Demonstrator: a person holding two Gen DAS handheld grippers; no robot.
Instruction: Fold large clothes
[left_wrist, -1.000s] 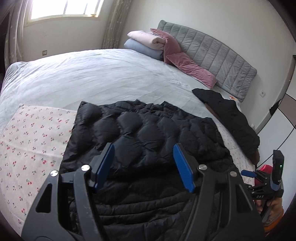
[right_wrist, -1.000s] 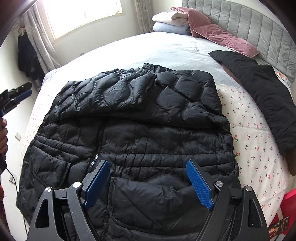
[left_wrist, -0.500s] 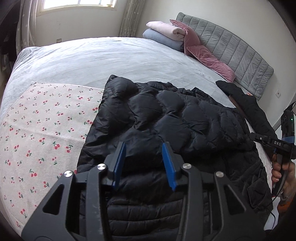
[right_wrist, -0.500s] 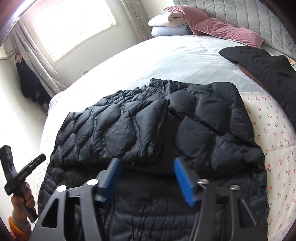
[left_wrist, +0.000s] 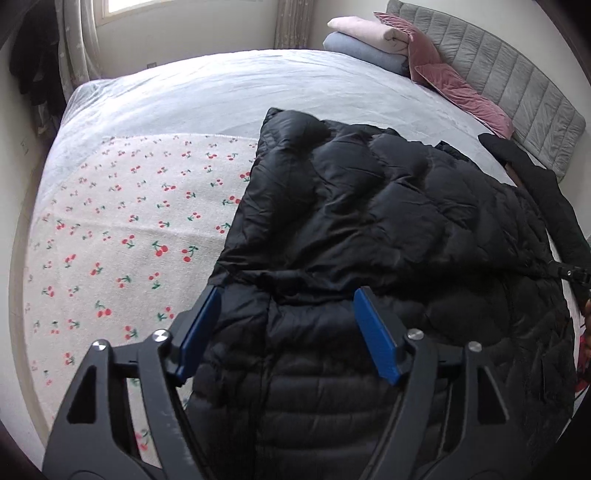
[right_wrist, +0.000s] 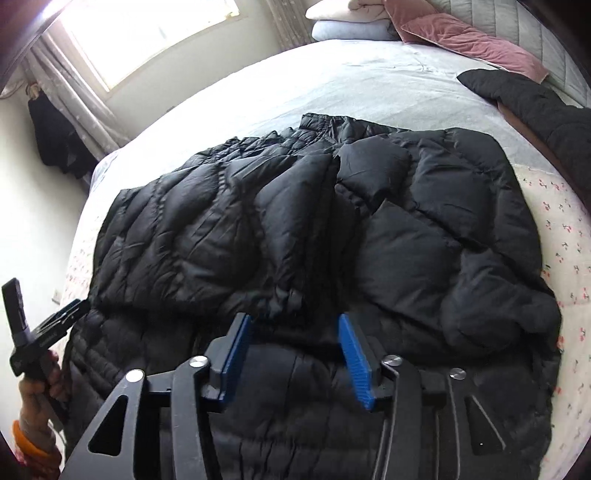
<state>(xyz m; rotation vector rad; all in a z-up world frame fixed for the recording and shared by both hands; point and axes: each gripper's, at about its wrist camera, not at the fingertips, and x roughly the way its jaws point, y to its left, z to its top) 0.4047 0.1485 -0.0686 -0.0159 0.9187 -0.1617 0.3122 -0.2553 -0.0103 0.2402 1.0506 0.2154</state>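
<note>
Midway through the job, a black puffer jacket (left_wrist: 369, 221) lay on the bed (left_wrist: 221, 92), its upper part already doubled down over the body so that a thick folded edge ran across the middle; the lower body, with its zip, lay uncovered toward six o'clock and seemed to await a further fold.

The left hand-held gripper (left_wrist: 286, 328) hovered over that edge with its blue pads (left_wrist: 376, 336) spread wide and nothing between them, the fold lying just beyond the tips at twelve o'clock. The right hand-held gripper (right_wrist: 293, 354) stood less widely open, also empty, with a bunched cuff-like end of the folded layer just ahead at twelve o'clock; whether its pads touched the fabric could not be told.

A second dark garment (right_wrist: 535, 107) lay apart at two o'clock near the headboard (left_wrist: 517, 92), beside pink pillows (left_wrist: 454, 85) and stacked bedding (left_wrist: 365, 44), on a cherry-print sheet (left_wrist: 129, 240).
</note>
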